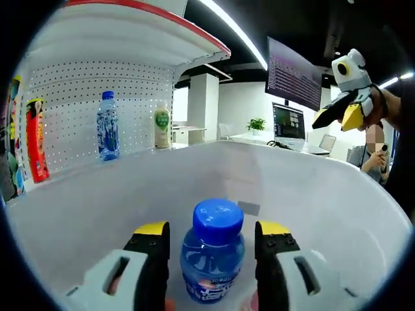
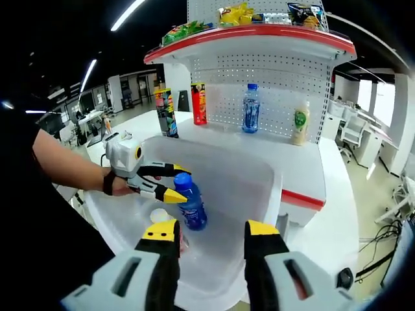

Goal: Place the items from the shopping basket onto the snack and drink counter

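A small blue bottle with a blue cap stands inside the white shopping basket. My left gripper is down in the basket, open, one jaw on each side of the bottle with a thin gap on both sides. Raised outside the basket, my right gripper is open with nothing between its jaws. Behind the basket is the white counter, its pegboard back topped by a red-edged shelf.
On the counter stand a water bottle, a cream bottle with a green label, a red tube can and a darker can. A pale round item lies in the basket. Snack bags fill the top shelf.
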Action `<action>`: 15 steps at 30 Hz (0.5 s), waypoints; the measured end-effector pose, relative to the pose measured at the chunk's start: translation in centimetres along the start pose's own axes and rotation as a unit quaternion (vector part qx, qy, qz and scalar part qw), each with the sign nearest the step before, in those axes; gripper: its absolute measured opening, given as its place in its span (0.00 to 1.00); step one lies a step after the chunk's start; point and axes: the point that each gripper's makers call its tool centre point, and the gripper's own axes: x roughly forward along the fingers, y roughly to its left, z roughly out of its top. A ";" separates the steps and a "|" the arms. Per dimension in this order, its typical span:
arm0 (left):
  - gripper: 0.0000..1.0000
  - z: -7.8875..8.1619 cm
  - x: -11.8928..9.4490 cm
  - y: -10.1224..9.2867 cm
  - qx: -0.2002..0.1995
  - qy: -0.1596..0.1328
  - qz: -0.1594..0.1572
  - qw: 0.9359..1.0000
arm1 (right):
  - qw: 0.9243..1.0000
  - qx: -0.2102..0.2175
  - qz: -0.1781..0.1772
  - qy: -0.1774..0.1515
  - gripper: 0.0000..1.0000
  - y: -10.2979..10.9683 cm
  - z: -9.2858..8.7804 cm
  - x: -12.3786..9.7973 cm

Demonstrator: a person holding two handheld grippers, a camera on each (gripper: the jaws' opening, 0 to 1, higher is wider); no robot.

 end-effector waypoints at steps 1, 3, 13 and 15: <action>0.51 0.0 0.1 0.0 -0.002 -0.002 -0.001 1.000 | 1.000 0.000 -0.001 0.001 0.38 -0.1 0.1 0.0; 0.51 -0.1 0.4 0.1 -0.003 -0.002 -0.003 1.000 | 1.000 0.000 -0.003 0.000 0.37 -0.4 0.2 0.0; 0.44 -0.4 0.9 0.4 -0.016 -0.008 -0.007 1.000 | 1.000 0.002 -0.008 0.011 0.37 -1.1 -0.2 0.4; 0.43 -0.2 1.0 0.4 -0.013 -0.011 -0.006 1.000 | 1.000 0.002 -0.008 0.014 0.36 -1.1 -0.4 0.4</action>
